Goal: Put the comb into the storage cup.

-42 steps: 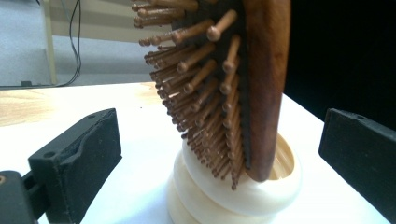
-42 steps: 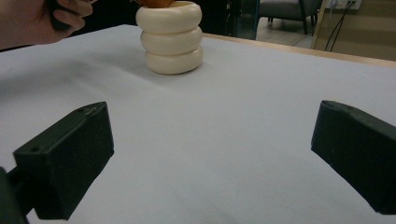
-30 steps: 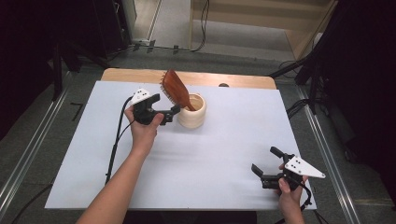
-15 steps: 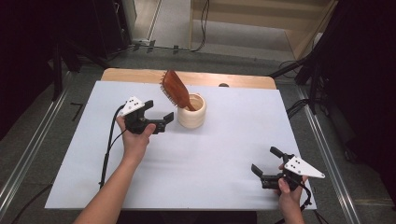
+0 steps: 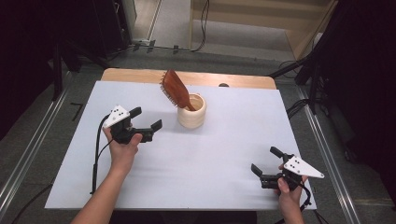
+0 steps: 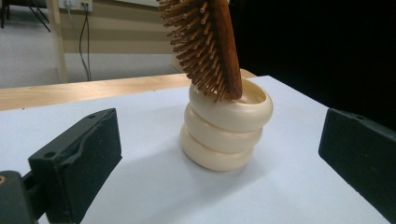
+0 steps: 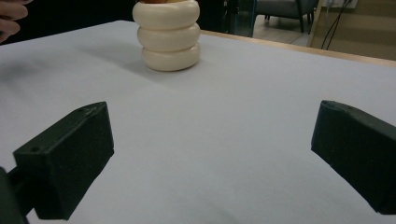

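A white table cover [image 5: 210,154] lies on a wooden table [image 5: 140,74]; cables [image 5: 203,28] trail behind.

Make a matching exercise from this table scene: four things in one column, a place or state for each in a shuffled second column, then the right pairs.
Things:
1. hairbrush
2. cream holder
3. left gripper
4. right gripper

Places or states:
A. open, at the near right corner of the white mat
B. stands upright near the mat's far edge
C. leans tilted, handle down in the holder
D. open, empty, just left of the holder

Pairs: 1-C, 2-B, 3-D, 4-A
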A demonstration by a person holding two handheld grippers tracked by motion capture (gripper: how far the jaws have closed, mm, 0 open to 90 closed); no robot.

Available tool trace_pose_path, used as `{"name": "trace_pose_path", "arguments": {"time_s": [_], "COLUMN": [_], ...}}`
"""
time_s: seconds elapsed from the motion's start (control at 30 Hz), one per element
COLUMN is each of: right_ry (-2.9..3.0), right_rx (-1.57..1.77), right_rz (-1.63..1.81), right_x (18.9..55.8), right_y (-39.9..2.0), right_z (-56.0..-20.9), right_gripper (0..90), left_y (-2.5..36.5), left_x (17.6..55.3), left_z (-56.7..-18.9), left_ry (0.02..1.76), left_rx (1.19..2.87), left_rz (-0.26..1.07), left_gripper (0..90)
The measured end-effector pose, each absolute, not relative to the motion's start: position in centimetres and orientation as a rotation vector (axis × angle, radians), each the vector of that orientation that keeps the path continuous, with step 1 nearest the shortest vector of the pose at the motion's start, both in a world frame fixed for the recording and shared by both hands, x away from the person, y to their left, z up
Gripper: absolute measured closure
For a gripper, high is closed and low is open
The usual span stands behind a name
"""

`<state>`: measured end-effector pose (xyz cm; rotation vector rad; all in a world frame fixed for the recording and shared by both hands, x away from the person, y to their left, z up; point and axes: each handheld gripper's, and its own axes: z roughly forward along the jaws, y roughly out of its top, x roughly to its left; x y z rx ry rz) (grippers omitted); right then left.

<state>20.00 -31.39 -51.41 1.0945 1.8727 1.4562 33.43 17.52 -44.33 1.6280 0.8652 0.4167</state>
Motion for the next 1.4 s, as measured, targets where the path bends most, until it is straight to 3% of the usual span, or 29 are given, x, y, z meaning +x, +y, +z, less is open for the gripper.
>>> {"name": "trace_pose_path", "arguments": {"time_s": [1.4], "right_ry": [1.868], "right_rx": [1.104], "right_rz": [1.437], "right_x": [20.0], "right_y": [-31.3], "right_z": [-51.4], "right_gripper": [0.0], "left_y": [26.2], "left_x": [26.6], "left_z": [-46.5], "left_ry": [0.910], "left_rx": [1.668], "left_rz": [0.521], "left_gripper": [0.0]}}
